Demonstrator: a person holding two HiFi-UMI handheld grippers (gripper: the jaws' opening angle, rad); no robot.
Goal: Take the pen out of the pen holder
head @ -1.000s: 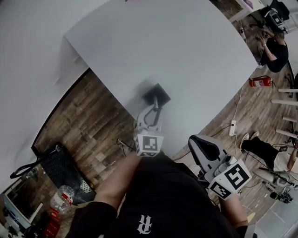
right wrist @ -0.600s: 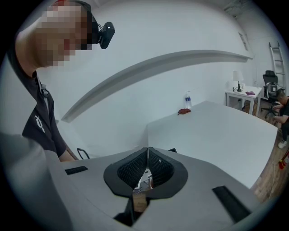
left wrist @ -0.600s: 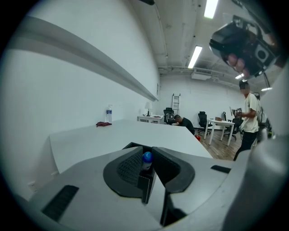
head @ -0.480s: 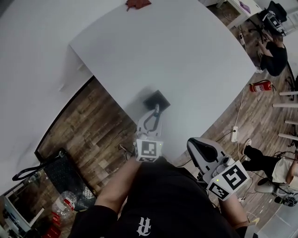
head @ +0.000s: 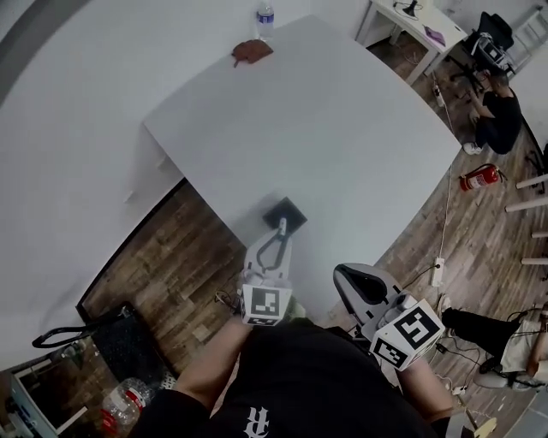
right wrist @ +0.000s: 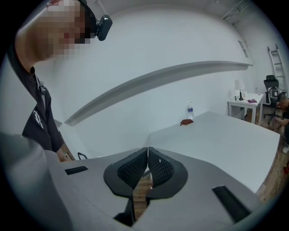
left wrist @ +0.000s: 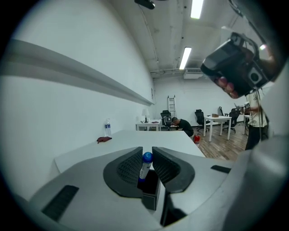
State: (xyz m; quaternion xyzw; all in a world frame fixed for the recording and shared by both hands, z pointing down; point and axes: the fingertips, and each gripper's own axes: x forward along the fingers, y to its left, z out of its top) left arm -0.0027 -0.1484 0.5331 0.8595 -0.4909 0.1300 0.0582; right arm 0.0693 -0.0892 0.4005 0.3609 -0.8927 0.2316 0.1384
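Nearest the person's body, the right gripper [head: 346, 277] is hanging off the table's edge over the wooden floor [head: 180, 257]. Its jaws are pressing together with nothing between them, only floorboards showing through the slit in the right gripper view [right wrist: 147, 155].

Just ahead, the left gripper [head: 281, 227] is reaching over the near edge of the white table [head: 342, 128]. In its own view [left wrist: 145, 156] its two jaws are closing against the pen [left wrist: 145, 166], gripping it at the blue cap.

The pen is standing nearly upright, its long axis running vertically and leaning slightly. The cap is pointing up, and the lower end is sitting inside the black square pen holder [left wrist: 151, 189].

The pen holder [head: 286, 212] is resting on the table close to that near edge.

At the far end of the table, a red cloth [head: 251, 51] is lying near a water bottle [head: 265, 15].
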